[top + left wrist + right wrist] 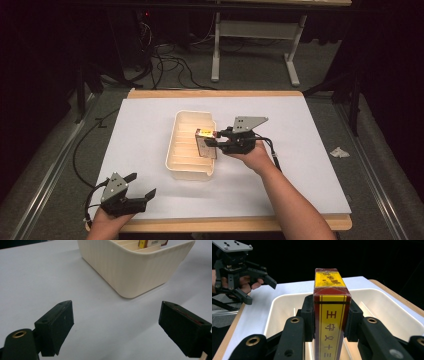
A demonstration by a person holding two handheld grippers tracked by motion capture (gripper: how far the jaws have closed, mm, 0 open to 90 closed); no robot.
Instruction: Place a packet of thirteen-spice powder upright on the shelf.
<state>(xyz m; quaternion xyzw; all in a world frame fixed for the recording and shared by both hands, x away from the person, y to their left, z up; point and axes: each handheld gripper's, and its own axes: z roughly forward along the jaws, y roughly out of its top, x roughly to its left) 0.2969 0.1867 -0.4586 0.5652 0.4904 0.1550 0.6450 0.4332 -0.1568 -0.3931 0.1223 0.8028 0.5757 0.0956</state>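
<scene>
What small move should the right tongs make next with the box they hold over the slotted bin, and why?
Probably lower the box straight down into a slot. The right tongs grip it over the cream bin, whose dividers show beneath; the left tongs rest open, well clear.

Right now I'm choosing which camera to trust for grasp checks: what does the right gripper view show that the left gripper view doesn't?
Right gripper view alone: the right gripper shut on a red-and-yellow box with printed characters, held above the cream bin, and the left gripper farther off in a hand.

Left gripper view alone: the left gripper's own jaws spread wide over bare white table cover, and the bin's ribbed outer wall.

Both: the bin, the box and the white cover.
</scene>
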